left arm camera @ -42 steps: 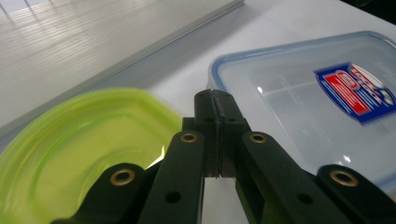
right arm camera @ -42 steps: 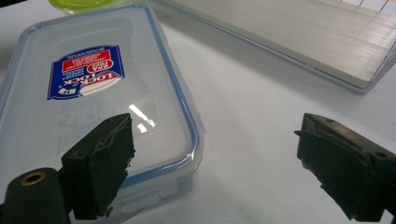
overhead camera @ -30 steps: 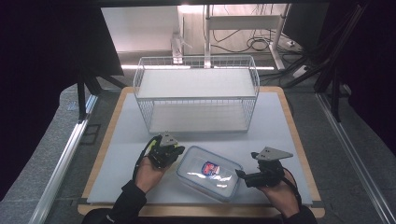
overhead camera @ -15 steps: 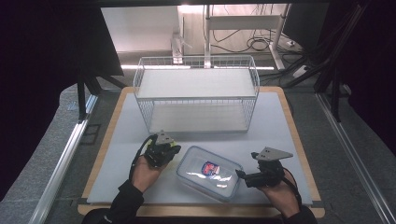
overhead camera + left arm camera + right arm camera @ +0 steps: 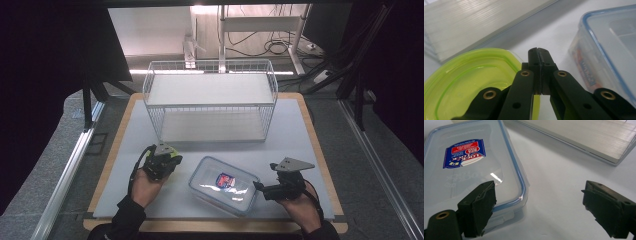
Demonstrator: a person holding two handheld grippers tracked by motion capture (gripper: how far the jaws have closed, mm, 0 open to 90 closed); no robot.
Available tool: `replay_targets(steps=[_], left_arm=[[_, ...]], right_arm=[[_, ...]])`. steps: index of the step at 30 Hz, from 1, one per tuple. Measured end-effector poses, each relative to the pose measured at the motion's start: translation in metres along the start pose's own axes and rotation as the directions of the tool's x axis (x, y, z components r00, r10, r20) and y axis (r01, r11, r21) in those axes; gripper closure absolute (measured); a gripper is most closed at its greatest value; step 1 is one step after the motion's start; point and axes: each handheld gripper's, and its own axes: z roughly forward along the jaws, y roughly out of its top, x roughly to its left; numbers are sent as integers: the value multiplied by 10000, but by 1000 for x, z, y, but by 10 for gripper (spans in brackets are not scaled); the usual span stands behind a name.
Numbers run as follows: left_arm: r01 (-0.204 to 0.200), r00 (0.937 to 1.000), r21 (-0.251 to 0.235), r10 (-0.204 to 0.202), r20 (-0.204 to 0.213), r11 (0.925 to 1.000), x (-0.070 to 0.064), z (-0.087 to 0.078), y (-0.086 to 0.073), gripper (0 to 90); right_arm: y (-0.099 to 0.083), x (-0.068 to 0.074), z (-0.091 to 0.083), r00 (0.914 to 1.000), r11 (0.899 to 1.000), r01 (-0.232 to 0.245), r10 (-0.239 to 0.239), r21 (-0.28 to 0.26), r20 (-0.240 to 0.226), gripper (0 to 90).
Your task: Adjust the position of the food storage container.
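Both grippers beside the clear rectangular blue-rimmed plastic container (image 5: 224,185).
My left gripper (image 5: 538,53) jaws pressed together, above a lime-green round plastic lid (image 5: 471,80); right gripper (image 5: 537,202) jaws spread, container corner between.

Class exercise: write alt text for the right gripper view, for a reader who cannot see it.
The right gripper is open, its two black jaws spread wide above a white table, the left jaw over the corner of a clear plastic container with a blue-rimmed lid and a red and blue label. Behind, the pale base of a wire basket crosses the top.
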Motion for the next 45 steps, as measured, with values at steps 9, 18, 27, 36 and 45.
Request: replay_targets(steps=[9,18,27,36,45], left_arm=[[309,9986,6,-308,-432,9995,14,-10,-9,900],[628,9955,-91,-633,-701,9980,29,-17,-17,900],[879,9910,-176,-892,-1001,9960,43,-21,-23,900],[159,9999,-1017,-156,33,9947,16,-24,-18,860],[-71,9936,-968,180,1118,9953,-9,-14,-23,863]], right_arm=[[0,-1,-1,10000,10000,-32,32,-43,11,113],[0,-2,-2,9998,9998,-200,200,43,-20,136],[0,-2,-2,9997,9997,-220,221,62,-58,140],[2,-2,-8,9985,9991,-397,402,138,-381,364],[-2,9,-19,9974,9963,11,51,862,-715,828]])
